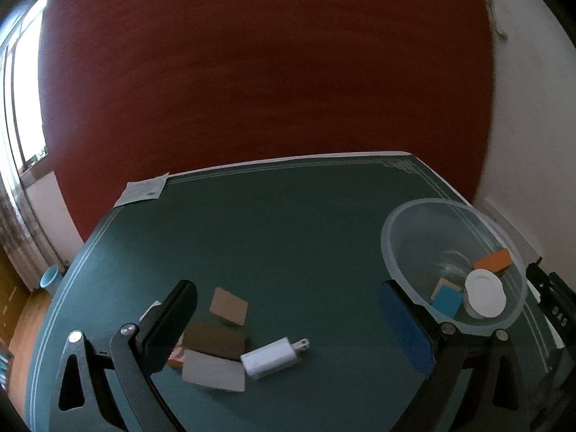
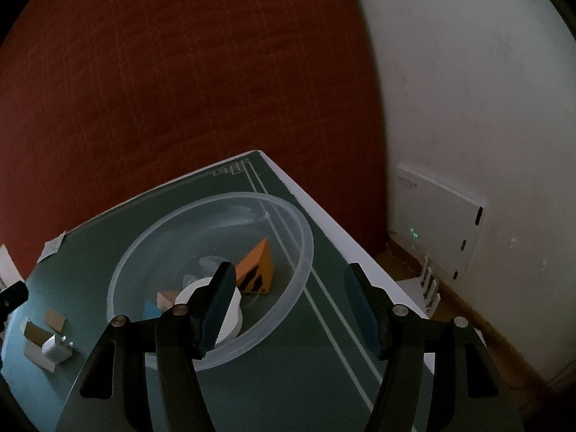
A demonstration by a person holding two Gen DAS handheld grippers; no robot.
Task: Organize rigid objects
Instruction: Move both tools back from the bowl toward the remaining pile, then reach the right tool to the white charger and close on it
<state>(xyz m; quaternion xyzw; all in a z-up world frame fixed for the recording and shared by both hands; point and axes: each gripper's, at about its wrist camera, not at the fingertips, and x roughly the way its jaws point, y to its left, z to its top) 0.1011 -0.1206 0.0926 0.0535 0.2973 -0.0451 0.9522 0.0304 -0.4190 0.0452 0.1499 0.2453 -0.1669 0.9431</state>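
Note:
A clear plastic bowl stands at the right of the green mat; it also shows in the right wrist view. It holds an orange box, a white round lid and a blue block. On the mat lie a white plug charger, a tan card, a dark brown block and a grey card. My left gripper is open above the charger and cards. My right gripper is open over the bowl's right rim.
The green mat covers a table set against a red wall. A paper tag lies at its far left corner. A blue cup stands on the floor at left. A white router leans on the right wall.

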